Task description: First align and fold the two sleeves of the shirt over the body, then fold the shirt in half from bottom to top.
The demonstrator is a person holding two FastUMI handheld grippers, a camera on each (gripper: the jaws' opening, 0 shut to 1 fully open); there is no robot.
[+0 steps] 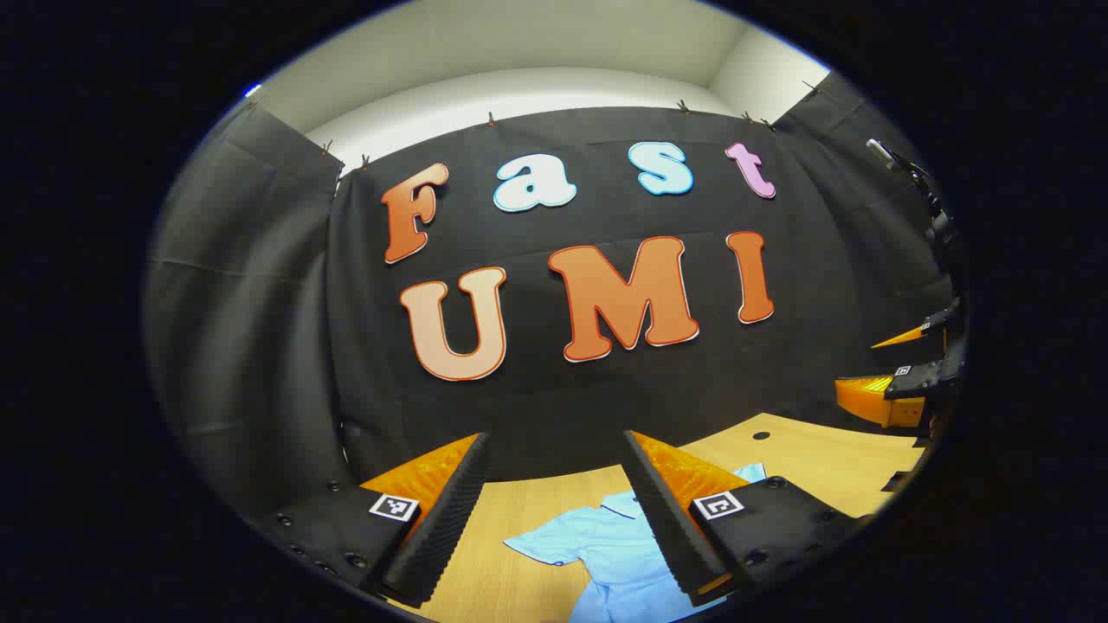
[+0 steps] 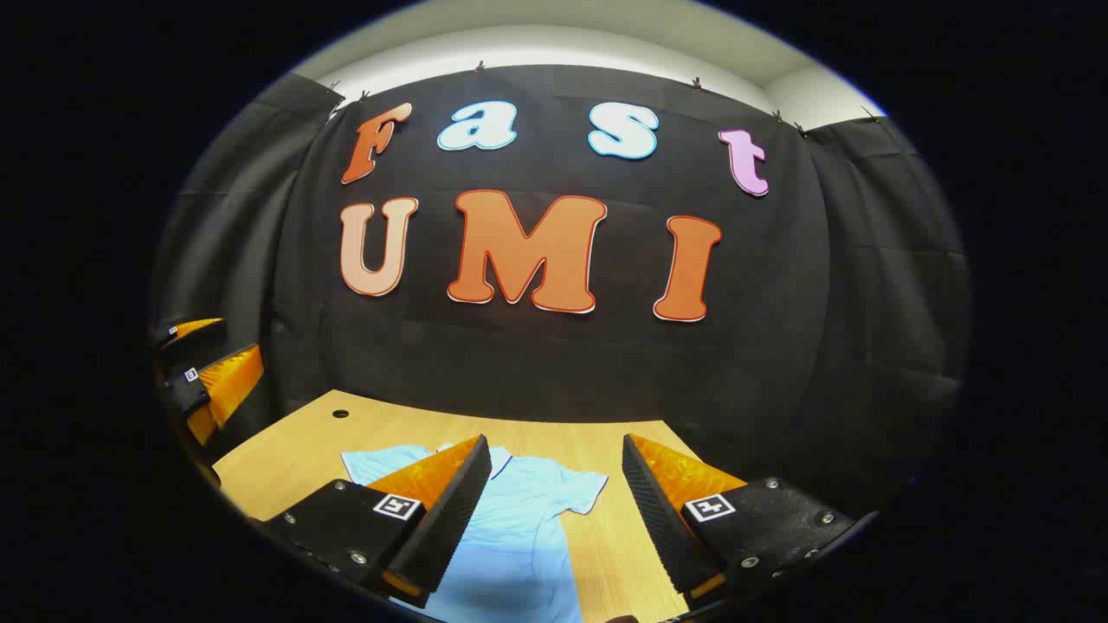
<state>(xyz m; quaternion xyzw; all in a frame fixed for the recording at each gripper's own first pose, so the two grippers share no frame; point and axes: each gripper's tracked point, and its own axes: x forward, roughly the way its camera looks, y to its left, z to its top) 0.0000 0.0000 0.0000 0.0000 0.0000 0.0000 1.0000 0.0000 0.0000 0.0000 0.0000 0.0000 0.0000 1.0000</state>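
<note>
A light blue short-sleeved shirt [image 1: 606, 554] lies flat on the wooden table [image 1: 805, 459], collar toward the back wall and both sleeves spread out. My left gripper [image 1: 554, 450] hovers above its left sleeve, fingers wide apart with nothing between them. In the right gripper view the same shirt [image 2: 519, 536] lies below my right gripper [image 2: 550, 454], which is open and empty above the shirt's right sleeve. The right gripper [image 1: 909, 363] also appears at the far right edge of the left gripper view, and the left gripper [image 2: 203, 372] at the far left edge of the right gripper view.
The wooden table [image 2: 286, 450] ends against the black cloth wall at the back. A small round hole [image 2: 340, 414] sits near the table's back left corner. Bare wood surrounds the shirt on both sides.
</note>
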